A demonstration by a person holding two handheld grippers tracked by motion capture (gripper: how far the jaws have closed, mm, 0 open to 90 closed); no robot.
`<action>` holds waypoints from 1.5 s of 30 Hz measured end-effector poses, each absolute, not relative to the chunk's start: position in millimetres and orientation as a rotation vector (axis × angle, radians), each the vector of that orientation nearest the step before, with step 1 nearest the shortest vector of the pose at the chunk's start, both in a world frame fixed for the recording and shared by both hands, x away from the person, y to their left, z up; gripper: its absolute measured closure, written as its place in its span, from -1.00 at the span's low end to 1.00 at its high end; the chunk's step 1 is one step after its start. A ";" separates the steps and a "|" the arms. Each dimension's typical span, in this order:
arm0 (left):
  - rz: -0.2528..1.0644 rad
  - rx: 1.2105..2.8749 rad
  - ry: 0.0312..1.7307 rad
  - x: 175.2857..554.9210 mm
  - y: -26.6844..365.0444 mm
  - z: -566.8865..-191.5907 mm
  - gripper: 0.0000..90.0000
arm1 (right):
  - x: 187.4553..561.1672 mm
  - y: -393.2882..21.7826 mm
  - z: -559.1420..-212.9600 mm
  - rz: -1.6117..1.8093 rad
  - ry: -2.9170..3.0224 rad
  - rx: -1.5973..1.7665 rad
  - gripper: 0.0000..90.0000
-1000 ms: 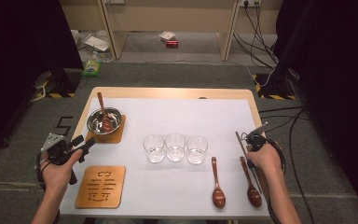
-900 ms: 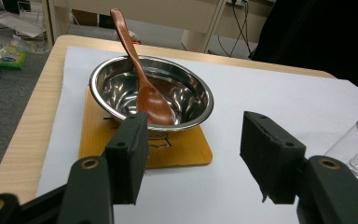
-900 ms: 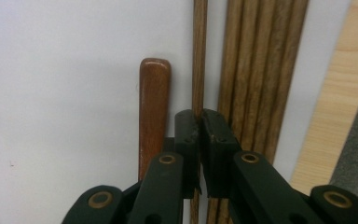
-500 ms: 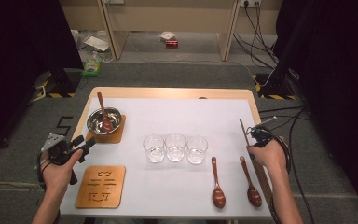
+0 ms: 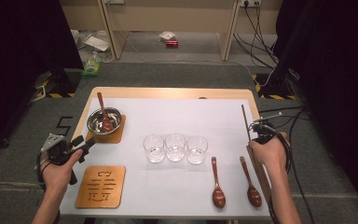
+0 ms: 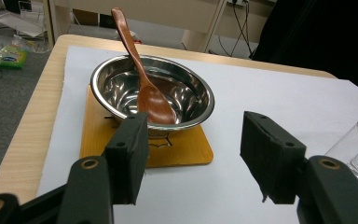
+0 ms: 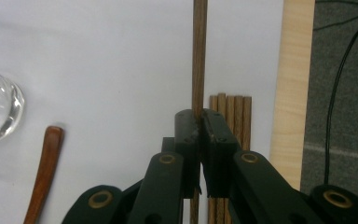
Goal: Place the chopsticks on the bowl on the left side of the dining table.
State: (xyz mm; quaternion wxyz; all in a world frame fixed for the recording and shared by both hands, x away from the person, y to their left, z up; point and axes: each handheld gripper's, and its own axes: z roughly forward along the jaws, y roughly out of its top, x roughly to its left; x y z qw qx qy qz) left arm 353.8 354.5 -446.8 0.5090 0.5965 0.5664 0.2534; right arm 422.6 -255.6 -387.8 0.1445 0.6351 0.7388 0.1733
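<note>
Waiting at the table's left edge, the left gripper (image 5: pixel 85 146) hangs with its jaws apart and nothing between them, aimed at the bowl (image 6: pixel 152 95). That bowl sits on a wooden mat (image 6: pixel 186 148) and has a spoon (image 6: pixel 145 84) leaning in it, handle up over the far rim. A second, empty mat (image 5: pixel 101 186) lies nearer the person. Mid-table stand three glasses (image 5: pixel 175 148) in a row, touching or nearly so, and to their right two more spoons (image 5: pixel 216 183) lie flat, bowls toward the person.

At the right edge, the right gripper (image 7: pixel 199 122) is clamped on one thin wooden stick (image 7: pixel 199 51), which points away across the white sheet; the remaining sticks (image 7: pixel 233 116) lie bundled just beside the jaws, along the table's wooden border.

The step in hand looks like a pick: one stick taken from the bundle and raised clear of it. Next, I judge, comes carrying it leftward to wherever it belongs, perhaps a glass or the bowl. That calls for a firm grip, since the stick is long and slim and could pivot, and for clearing the spoons and glasses.
</note>
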 end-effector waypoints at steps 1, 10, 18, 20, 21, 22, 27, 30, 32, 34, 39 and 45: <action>0.611 1.436 1.365 353.8 354.6 -446.7 -0.08 | 422.6 -255.7 -386.7 0.515 2.126 1.814 0.91; 0.610 1.434 1.368 353.5 354.8 -446.7 -0.08 | 422.5 -251.1 -378.9 0.628 2.064 1.764 0.91; 0.612 1.431 1.368 353.2 355.1 -446.5 -0.08 | 423.5 -246.3 -374.7 0.723 2.014 1.700 0.91; 0.612 1.430 1.369 353.2 355.3 -446.5 -0.08 | 424.1 -244.9 -374.0 0.741 2.003 1.690 0.91; 0.612 1.430 1.369 353.2 355.3 -446.5 -0.08 | 424.4 -244.2 -373.6 0.752 1.992 1.688 0.91; 0.612 1.430 1.369 353.2 355.4 -446.4 -0.08 | 424.8 -243.7 -373.0 0.764 1.988 1.678 0.91; 0.614 1.429 1.369 352.8 355.8 -445.9 -0.08 | 426.1 -239.7 -370.7 0.801 1.948 1.644 0.91; 0.616 1.426 1.369 352.8 356.1 -445.7 -0.08 | 426.8 -237.8 -369.8 0.821 1.927 1.638 0.91; 0.617 1.425 1.370 352.8 356.1 -445.8 -0.08 | 427.2 -236.6 -369.6 0.838 1.917 1.627 0.91; 0.616 1.428 1.369 352.7 356.1 -445.9 -0.08 | 427.6 -235.3 -369.3 0.846 1.901 1.615 0.91; 0.616 1.428 1.369 352.6 356.0 -445.7 -0.08 | 429.5 -232.1 -368.8 0.886 1.873 1.590 0.91; 0.617 1.425 1.371 352.5 356.7 -445.8 -0.08 | 431.5 -228.7 -369.0 0.941 1.827 1.551 0.91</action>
